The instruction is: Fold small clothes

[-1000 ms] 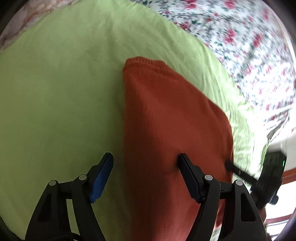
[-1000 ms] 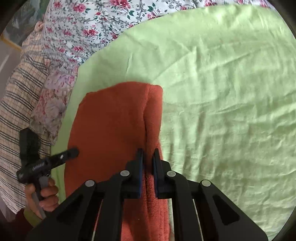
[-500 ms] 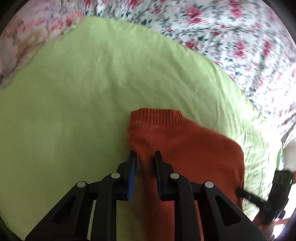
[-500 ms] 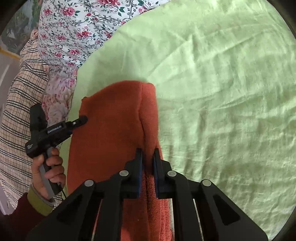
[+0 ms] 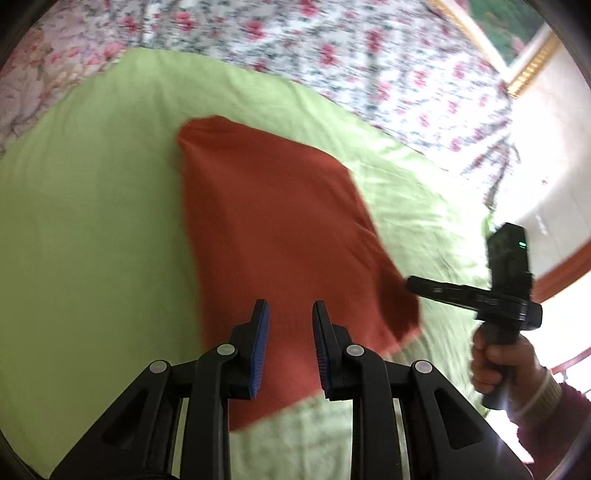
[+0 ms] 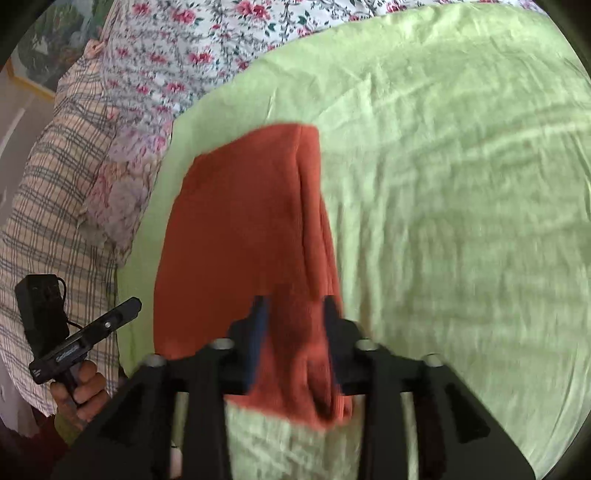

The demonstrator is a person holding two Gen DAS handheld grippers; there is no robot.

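An orange knit garment (image 5: 273, 229) lies folded into a long strip on a light green sheet (image 5: 88, 229). It also shows in the right wrist view (image 6: 240, 243). My left gripper (image 5: 290, 328) is open, its jaws a small way apart over the near end of the garment, holding nothing. My right gripper (image 6: 295, 317) is open too, its jaws either side of the garment's thick folded edge near its near end; the frame is blurred. The right gripper also shows in the left wrist view (image 5: 413, 286) at the garment's right corner.
The green sheet (image 6: 461, 221) lies over a floral bedspread (image 5: 332, 48). A plaid cloth (image 6: 44, 206) and a floral pillow (image 6: 118, 199) lie to the left. A framed picture (image 5: 517, 29) hangs on the wall far right.
Both grippers have opened and let go of the garment. The left one had shut on its edge half a second ago. Both have pulled back, and the garment now lies flat.
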